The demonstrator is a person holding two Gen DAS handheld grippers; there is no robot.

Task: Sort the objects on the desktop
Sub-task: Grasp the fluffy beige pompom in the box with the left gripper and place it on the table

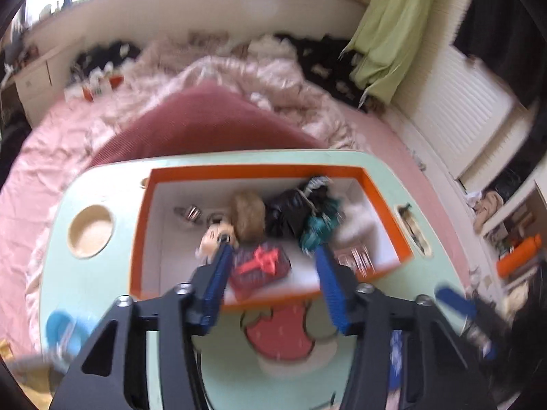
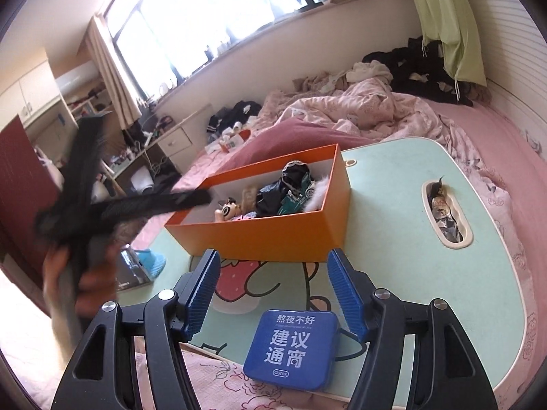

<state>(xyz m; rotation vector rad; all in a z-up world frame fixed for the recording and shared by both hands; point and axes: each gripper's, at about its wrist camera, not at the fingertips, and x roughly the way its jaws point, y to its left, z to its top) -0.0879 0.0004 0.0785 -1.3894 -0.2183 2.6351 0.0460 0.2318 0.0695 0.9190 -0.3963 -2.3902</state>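
Orange box of small items is seen on a mint lap table.
Both grippers, left and right, are held apart, empty; a blue tin lies below the right.

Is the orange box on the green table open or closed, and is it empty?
Open, not empty. The orange box has no lid on top, and small things lie inside, among them a red-ribboned gift packet and a brown fluffy ball.

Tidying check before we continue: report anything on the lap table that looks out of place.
The blue tin lies at the lap table's near edge, overhanging onto the bedding, outside the orange box that holds the other small items.
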